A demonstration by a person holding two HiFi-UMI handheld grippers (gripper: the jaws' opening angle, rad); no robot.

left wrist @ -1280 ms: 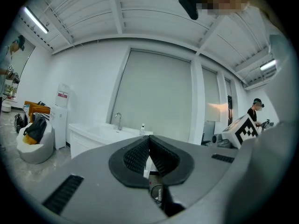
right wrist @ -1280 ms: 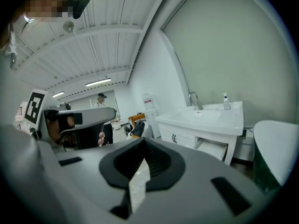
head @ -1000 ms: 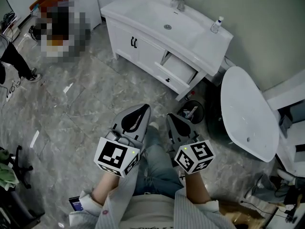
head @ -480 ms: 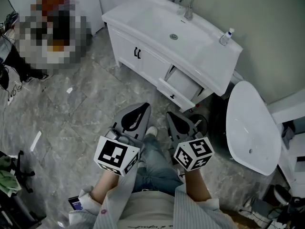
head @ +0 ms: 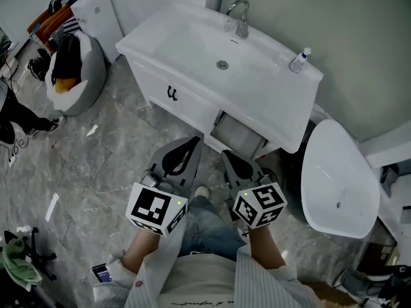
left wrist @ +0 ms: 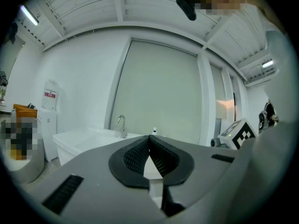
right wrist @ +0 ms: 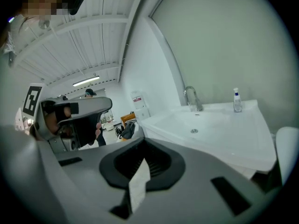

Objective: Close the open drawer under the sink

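The white vanity [head: 192, 111] stands ahead with its sink basin [head: 218, 53] and chrome faucet [head: 241, 15]. Under the right part of the countertop the drawer [head: 237, 135] is pulled out, its inside showing. My left gripper [head: 188, 144] and right gripper [head: 230, 157] are held side by side just short of the drawer, both shut and holding nothing. In the left gripper view the closed left gripper [left wrist: 149, 143] points over the sink [left wrist: 88, 141]. In the right gripper view the shut right gripper [right wrist: 144, 148] faces the basin [right wrist: 205, 125].
A small bottle [head: 297, 61] stands at the counter's right end. A white oval fixture [head: 337, 178] sits to the right, with a dark bin [head: 282, 175] beside it. The cabinet doors [head: 172, 94] have black handles. A grey beanbag [head: 74, 69] lies far left.
The person has stepped closer to the vanity, so the drawer now lies just beyond both gripper tips. Both grippers stay shut, and the drawer is still out.
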